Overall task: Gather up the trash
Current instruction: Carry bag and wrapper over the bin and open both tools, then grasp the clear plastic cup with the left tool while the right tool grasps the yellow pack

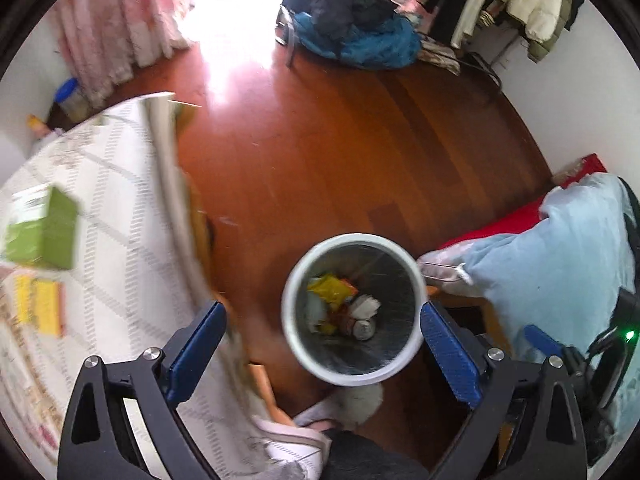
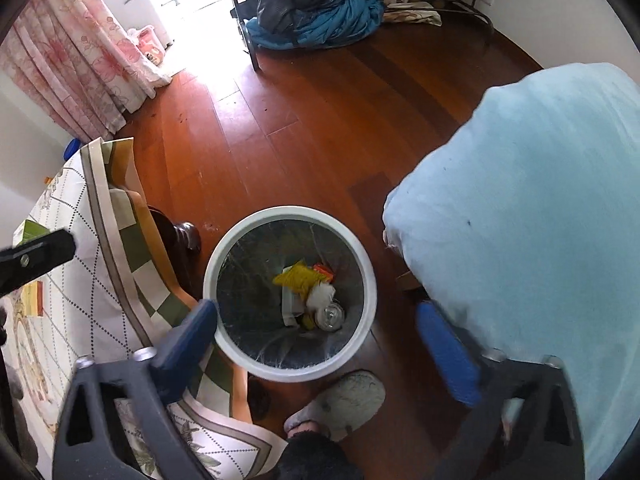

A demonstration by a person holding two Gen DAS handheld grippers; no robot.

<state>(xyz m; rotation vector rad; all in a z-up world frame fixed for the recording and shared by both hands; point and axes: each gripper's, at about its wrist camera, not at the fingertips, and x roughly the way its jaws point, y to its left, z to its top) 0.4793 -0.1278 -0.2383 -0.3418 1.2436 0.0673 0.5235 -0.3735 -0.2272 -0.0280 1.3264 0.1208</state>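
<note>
A white-rimmed trash bin [image 1: 294,340] [image 2: 370,276] stands on the wooden floor. Inside lie a yellow wrapper [image 1: 330,288] [image 2: 298,276], white crumpled paper [image 1: 364,306] [image 2: 320,294] and a can [image 1: 364,328] [image 2: 330,314]. My left gripper [image 1: 322,346] is open and empty above the bin, with blue fingers [image 1: 196,348]. My right gripper [image 2: 316,344] is open and empty above the bin's near rim. On the table [image 1: 112,240] to the left lie a green box [image 1: 44,232] and yellow packets [image 1: 40,306].
The tablecloth edge [image 2: 120,248] hangs beside the bin. A light blue cushion [image 2: 520,220] [image 1: 560,260] is to the right. A slippered foot [image 2: 340,404] stands just before the bin. Dark and blue clothes [image 1: 352,28] pile at the far side, by pink curtains [image 2: 76,60].
</note>
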